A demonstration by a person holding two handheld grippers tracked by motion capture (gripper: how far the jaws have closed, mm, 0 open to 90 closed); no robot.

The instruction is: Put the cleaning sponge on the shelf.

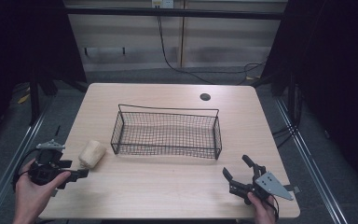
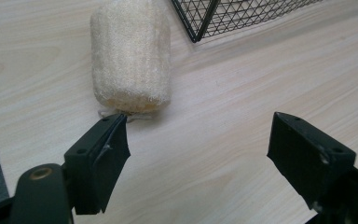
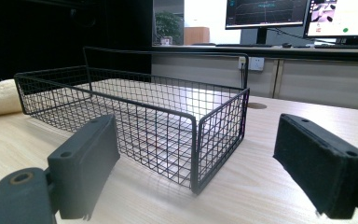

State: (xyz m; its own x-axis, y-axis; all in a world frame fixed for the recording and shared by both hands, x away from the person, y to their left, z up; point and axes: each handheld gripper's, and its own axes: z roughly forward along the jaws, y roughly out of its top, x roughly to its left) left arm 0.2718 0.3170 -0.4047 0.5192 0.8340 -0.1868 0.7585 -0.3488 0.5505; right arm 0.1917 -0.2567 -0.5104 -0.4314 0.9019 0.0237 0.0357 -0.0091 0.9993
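My left claw (image 1: 81, 173) gapes wide just short of the one loofah roll (image 1: 91, 154); my right claw (image 1: 237, 171) gapes empty too. One wire basket (image 1: 168, 150) sits mid-bench (image 1: 168, 196), roll beside it.

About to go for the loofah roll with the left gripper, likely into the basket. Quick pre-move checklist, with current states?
1. Left gripper open: ok, jaws stand wide apart.
2. Loofah roll lined up between the left jaws: not ok, it lies ahead of one jaw, off centre of the gap.
3. Roll free to lift: ok, it lies on the table beside the wire basket, apart from it, nothing on top.
4. Basket ready to receive: ok, upright and empty.
5. Right gripper out of the way: ok, open, near the table's front right corner.
6. Roll's stiffness under a pinch: cannot tell.
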